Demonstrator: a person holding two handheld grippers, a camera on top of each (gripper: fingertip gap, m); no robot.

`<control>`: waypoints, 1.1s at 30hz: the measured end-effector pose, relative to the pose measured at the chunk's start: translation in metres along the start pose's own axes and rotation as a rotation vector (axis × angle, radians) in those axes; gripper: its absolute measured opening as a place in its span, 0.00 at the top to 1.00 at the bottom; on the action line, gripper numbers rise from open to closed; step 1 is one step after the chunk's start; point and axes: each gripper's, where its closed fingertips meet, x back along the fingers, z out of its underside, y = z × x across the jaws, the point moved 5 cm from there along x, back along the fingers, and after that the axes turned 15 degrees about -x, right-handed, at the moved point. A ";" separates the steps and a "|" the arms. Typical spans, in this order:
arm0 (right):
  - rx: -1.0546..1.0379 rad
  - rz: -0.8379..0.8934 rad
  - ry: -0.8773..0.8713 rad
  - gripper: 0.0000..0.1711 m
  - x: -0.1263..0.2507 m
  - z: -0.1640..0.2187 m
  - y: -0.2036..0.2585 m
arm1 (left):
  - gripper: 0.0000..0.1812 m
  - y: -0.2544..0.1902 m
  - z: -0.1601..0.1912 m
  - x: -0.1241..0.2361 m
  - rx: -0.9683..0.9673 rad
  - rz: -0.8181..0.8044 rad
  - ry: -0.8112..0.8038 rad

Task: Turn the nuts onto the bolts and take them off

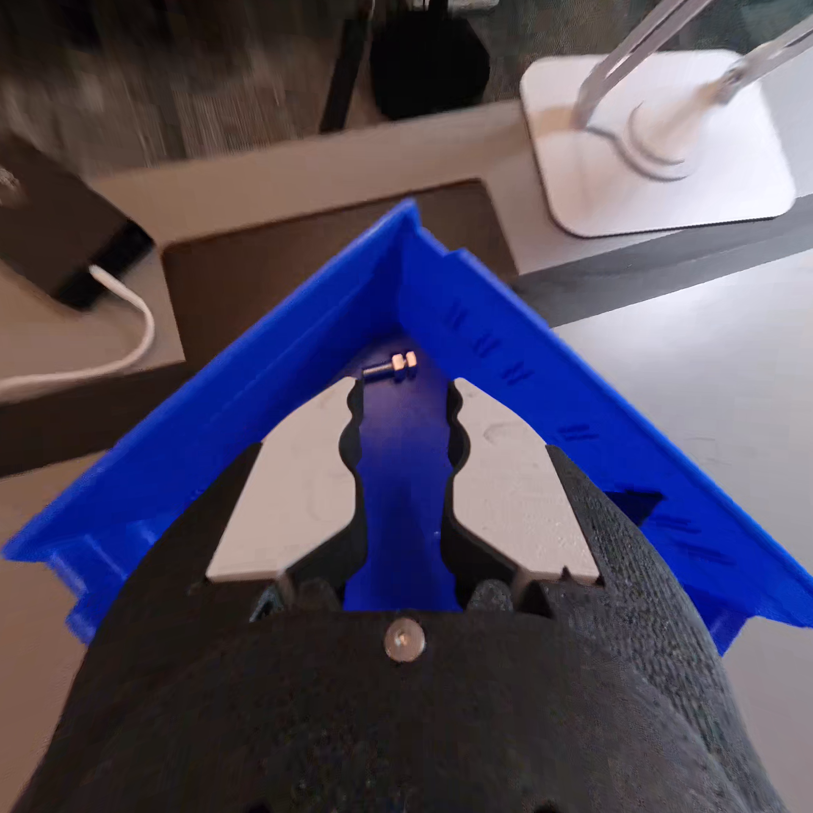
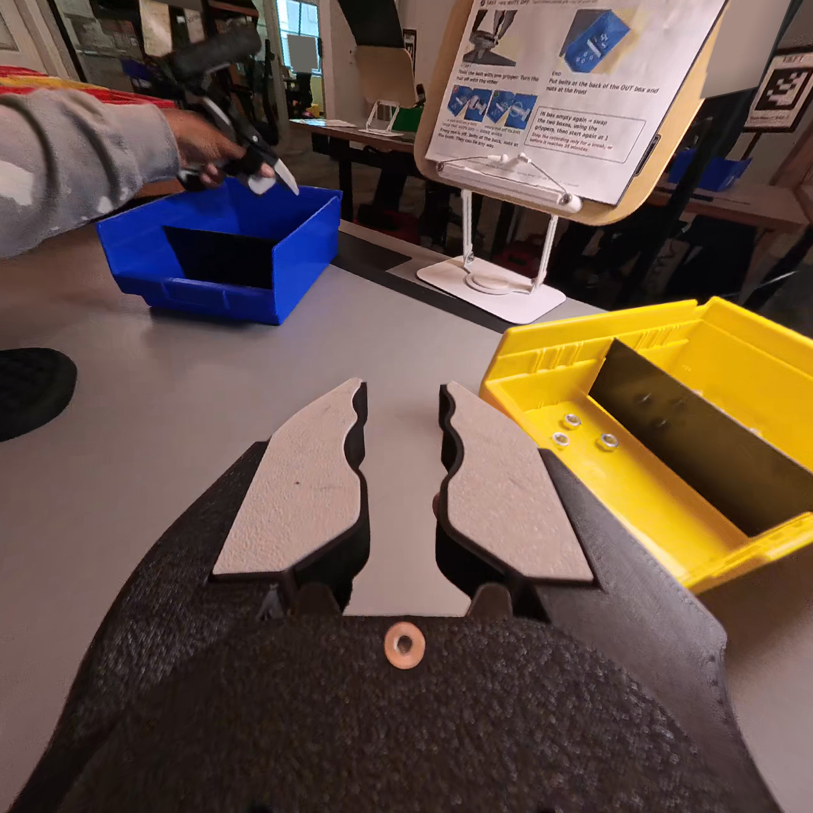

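Lying in blue bin (image 1: 281,374) corner: silver bolt (image 1: 389,368) w/ nut on.

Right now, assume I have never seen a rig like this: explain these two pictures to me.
A person holds a handheld two-finger gripper in each hand; each carries a camera looking along its fingers. The left wrist view shows the left gripper, open, poised over a corner of the blue bin, where a bolt with a nut on it lies. The right wrist view shows the right gripper, open and empty, above the grey table. Beside it a yellow bin holds three loose nuts. An instruction sheet on a stand stands behind.
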 end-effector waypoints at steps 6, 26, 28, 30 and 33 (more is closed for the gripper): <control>-0.077 0.035 -0.033 0.80 0.026 0.024 0.007 | 0.73 0.005 0.021 -0.057 0.133 0.080 0.172; -0.113 0.010 -0.061 0.80 0.042 0.027 0.002 | 0.77 -0.019 -0.031 -0.010 -0.288 -0.156 -0.026; -0.116 -0.056 -0.054 0.80 0.030 0.015 0.004 | 0.78 -0.051 -0.054 0.027 -0.409 -0.172 -0.195; -0.092 -0.120 -0.050 0.80 0.013 -0.006 0.009 | 0.78 -0.093 -0.071 0.064 -0.544 -0.169 -0.380; -0.036 -0.225 -0.039 0.80 -0.016 -0.050 0.018 | 0.78 -0.160 -0.083 0.110 -0.746 -0.196 -0.628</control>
